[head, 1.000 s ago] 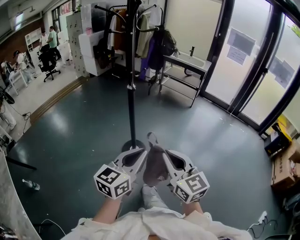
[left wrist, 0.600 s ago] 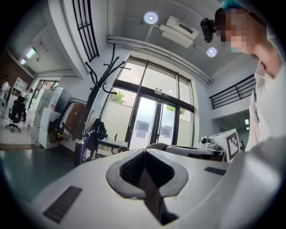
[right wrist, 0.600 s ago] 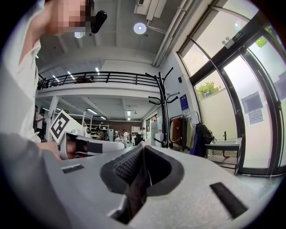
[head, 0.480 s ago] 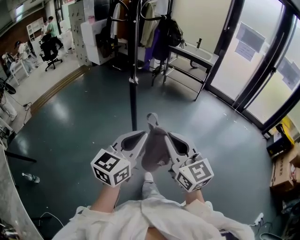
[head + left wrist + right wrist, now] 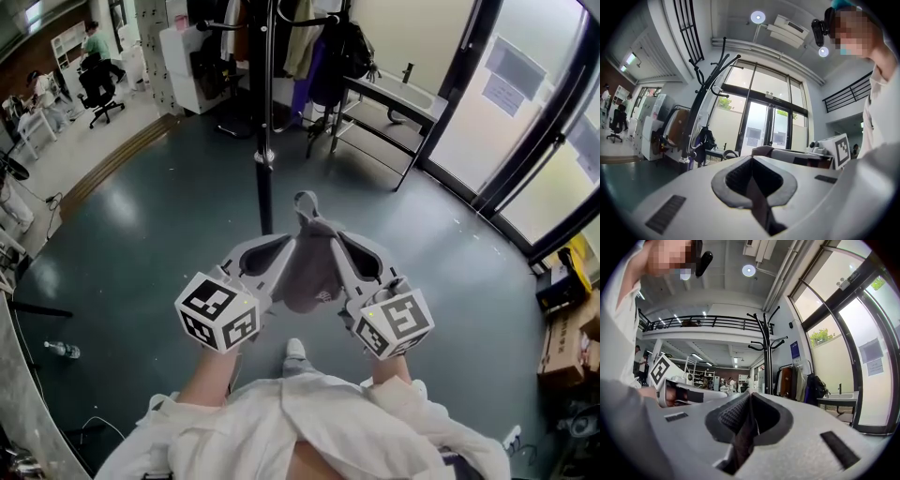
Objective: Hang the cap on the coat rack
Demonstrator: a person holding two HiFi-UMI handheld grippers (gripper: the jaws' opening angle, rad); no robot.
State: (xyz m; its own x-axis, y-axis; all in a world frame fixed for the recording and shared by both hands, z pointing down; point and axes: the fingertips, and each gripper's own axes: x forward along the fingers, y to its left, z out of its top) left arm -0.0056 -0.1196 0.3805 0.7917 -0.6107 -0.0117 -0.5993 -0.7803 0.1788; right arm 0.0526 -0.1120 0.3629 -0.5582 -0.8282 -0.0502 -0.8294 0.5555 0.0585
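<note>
Your left hand-held gripper (image 5: 284, 248) and right hand-held gripper (image 5: 339, 244) are both clenched on the grey cap (image 5: 309, 265), holding it between them, in front of the coat rack (image 5: 265, 141). The cap's small logo (image 5: 322, 296) is too small to read.

the dark glossy floor (image 5: 141, 234) bears a coat rack (image 5: 265, 192), a bottle (image 5: 58, 349) and cardboard boxes (image 5: 562, 339).

Dark glossy floor (image 5: 141, 244), glass doors (image 5: 459, 131) w/ daylight, ceiling lamps (image 5: 758, 17)
</note>
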